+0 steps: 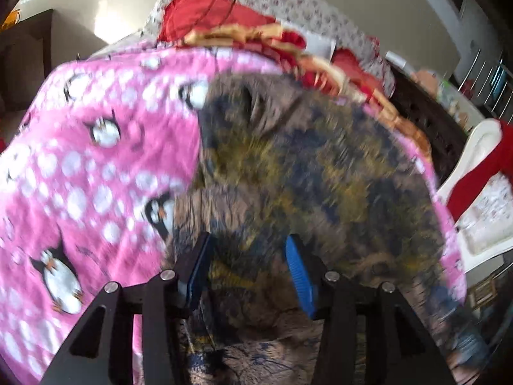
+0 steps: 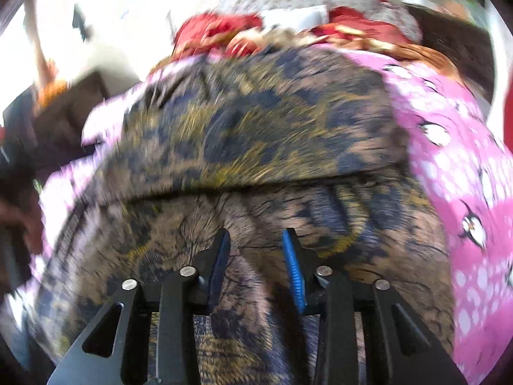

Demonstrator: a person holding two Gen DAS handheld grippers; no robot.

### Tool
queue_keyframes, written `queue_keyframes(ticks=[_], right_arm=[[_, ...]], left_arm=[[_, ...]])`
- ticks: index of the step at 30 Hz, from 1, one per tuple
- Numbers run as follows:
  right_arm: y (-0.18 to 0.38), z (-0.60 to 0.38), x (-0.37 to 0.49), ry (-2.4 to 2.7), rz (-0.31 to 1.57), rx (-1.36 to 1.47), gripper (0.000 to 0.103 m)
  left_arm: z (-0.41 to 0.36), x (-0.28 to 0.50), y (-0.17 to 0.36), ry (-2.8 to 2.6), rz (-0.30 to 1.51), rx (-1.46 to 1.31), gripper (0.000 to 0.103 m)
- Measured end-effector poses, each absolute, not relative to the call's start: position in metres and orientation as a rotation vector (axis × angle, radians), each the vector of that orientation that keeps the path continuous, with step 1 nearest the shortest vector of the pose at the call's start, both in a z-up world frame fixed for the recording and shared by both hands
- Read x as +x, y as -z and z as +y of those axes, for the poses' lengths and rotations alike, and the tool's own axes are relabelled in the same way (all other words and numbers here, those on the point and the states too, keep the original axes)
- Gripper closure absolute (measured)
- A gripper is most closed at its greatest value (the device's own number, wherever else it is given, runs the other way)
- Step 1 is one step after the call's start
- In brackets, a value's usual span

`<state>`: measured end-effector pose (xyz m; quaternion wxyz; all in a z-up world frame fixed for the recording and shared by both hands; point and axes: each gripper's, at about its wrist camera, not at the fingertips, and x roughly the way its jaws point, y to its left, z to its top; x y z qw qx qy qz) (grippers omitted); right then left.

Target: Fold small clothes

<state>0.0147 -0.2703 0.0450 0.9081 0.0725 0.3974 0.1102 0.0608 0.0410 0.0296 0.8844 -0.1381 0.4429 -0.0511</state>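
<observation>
A brown garment with dark blue and yellow print (image 1: 304, 166) lies spread on a pink penguin blanket (image 1: 80, 166). A fold edge crosses it in the right wrist view (image 2: 256, 147). My left gripper (image 1: 248, 247) is open just over the garment's near left part, its blue pads (image 1: 299, 276) apart with cloth showing between them. My right gripper (image 2: 256, 240) is open over the garment's near edge, its blue pads (image 2: 293, 269) apart and nothing held. Both views are motion-blurred.
Red and orange clothes (image 1: 243, 29) are piled behind the garment on a floral sheet (image 1: 288, 3). A white chair (image 1: 481, 192) with a red cloth stands to the right. Dark wooden furniture (image 2: 64, 106) is at the left. The pink blanket (image 2: 455, 166) extends right.
</observation>
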Motion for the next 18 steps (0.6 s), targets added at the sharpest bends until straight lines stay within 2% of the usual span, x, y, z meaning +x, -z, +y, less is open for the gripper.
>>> queue_keyframes(ticks=[4, 9, 13, 15, 18], right_arm=[[-0.077, -0.303, 0.024, -0.154, 0.712, 0.184, 0.071], [-0.097, -0.299, 0.075, -0.241, 0.726, 0.080, 0.075], [-0.060, -0.293, 0.109, -0.237, 0.874, -0.085, 0.075], [-0.027, -0.313, 0.113, -0.136, 0.968, -0.151, 0.078], [-0.029, -0.323, 0.100, -0.153, 0.926, -0.082, 0.079]], left_arm=[[0.033, 0.045, -0.018, 0.105, 0.838, -0.225, 0.052], [0.026, 0.046, -0.015, 0.102, 0.840, -0.192, 0.046], [0.027, 0.047, -0.014, 0.120, 0.838, -0.207, 0.043], [0.028, 0.048, -0.014, 0.130, 0.836, -0.218, 0.041], [0.025, 0.048, -0.015, 0.151, 0.839, -0.206, 0.031]])
